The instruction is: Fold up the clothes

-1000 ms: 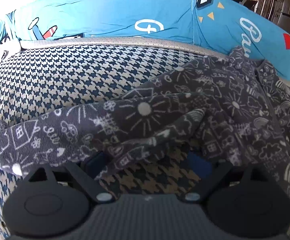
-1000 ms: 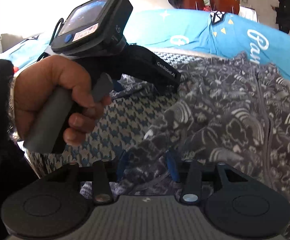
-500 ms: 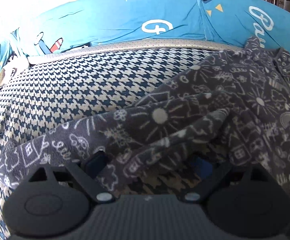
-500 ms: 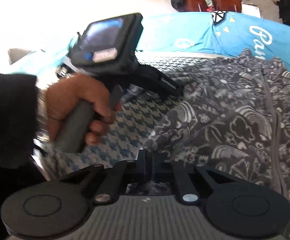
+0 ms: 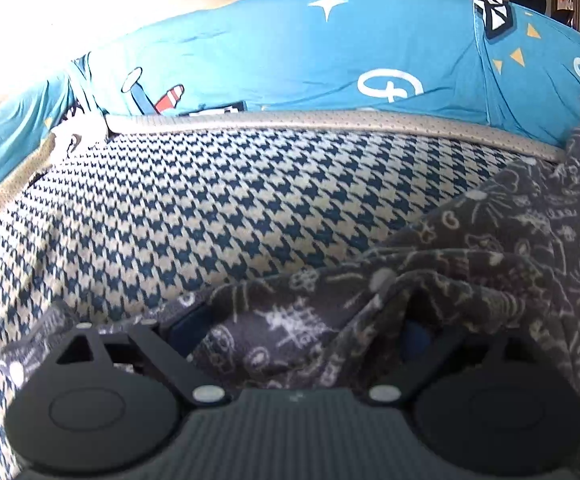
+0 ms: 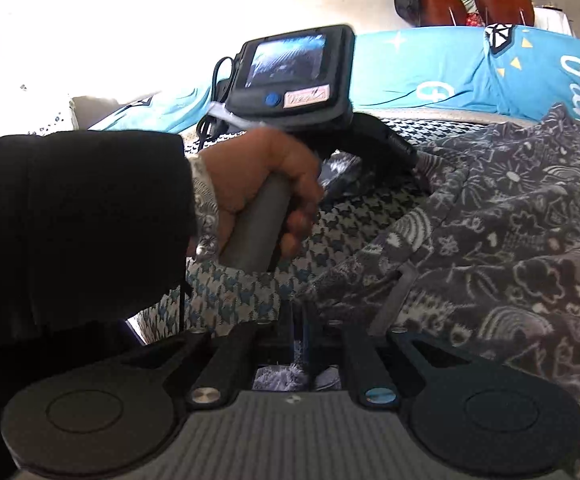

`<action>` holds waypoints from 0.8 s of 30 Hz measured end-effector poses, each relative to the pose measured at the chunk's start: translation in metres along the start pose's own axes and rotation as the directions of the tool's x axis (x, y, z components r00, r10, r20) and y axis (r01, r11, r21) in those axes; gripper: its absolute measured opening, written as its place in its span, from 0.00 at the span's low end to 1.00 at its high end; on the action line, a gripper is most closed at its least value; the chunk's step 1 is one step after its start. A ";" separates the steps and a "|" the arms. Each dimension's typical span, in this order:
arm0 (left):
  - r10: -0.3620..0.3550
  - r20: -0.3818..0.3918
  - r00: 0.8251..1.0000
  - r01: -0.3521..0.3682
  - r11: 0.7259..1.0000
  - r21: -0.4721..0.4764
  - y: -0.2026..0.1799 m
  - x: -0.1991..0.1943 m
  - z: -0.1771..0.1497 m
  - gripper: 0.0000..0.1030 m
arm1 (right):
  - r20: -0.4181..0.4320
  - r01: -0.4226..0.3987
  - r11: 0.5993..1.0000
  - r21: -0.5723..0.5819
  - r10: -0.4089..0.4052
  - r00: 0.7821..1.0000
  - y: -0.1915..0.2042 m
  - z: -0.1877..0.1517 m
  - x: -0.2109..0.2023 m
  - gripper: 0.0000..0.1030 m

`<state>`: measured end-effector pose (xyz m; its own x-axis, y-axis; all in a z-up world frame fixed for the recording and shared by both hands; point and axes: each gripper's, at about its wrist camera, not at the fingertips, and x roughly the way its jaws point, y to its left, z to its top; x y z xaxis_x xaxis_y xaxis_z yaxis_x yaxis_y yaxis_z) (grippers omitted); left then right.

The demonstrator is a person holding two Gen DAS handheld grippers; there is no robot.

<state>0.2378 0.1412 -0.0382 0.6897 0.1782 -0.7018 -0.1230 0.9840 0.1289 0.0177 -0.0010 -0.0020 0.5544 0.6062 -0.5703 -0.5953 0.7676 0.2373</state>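
A houndstooth cushion [image 5: 250, 208], woven in dark blue and cream with a pale piped edge, fills most of both views and serves as the work surface. Behind the cushion lies a bright blue cloth [image 5: 290, 60] printed with white stars, a small aeroplane and white lettering. On the cushion, toward its right side, lies a dark grey fleece jacket [image 6: 509, 240] covered in white doodle drawings of suns, clouds, rainbows and houses, with a grey zip running down its front; it is rumpled, and one sleeve trails left across the cushion. The left gripper [image 5: 297, 328] stands with its jaws wide, that sleeve bunched between them. The right gripper [image 6: 299, 328] is pinched narrow on the jacket's near edge. A hand [image 6: 258, 184] in a dark sleeve grips the left tool's handle above the cushion.
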 end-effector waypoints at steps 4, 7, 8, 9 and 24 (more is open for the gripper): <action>-0.001 -0.023 1.000 0.000 0.999 -0.042 0.003 0.005 0.005 0.93 | -0.029 0.015 1.000 -0.017 -0.016 0.999 0.003 -0.005 0.012 0.07; 0.001 -0.052 0.999 -0.002 1.000 -0.031 0.001 0.008 0.003 0.96 | -0.031 0.018 0.999 -0.030 -0.019 0.999 0.004 -0.009 0.010 0.12; -0.002 -0.060 0.998 0.001 1.000 -0.028 0.000 0.008 0.001 0.97 | -0.029 0.019 0.999 -0.041 -0.020 0.999 0.005 -0.009 0.008 0.14; -0.012 -0.063 0.998 0.010 1.000 -0.027 0.000 0.006 0.000 0.97 | -0.028 0.019 0.998 -0.052 -0.020 0.999 0.007 -0.010 0.007 0.16; -0.104 -0.127 0.986 0.098 0.994 -0.049 -0.005 -0.047 -0.033 1.00 | 0.029 0.052 0.997 -0.051 -0.050 0.998 0.008 -0.007 -0.045 0.23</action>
<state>0.1825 0.1277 -0.0297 0.6024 0.0739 -0.7948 -0.0897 0.9957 0.0246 -0.0165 -0.0235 0.0204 0.6004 0.5726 -0.5582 -0.5947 0.7864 0.1670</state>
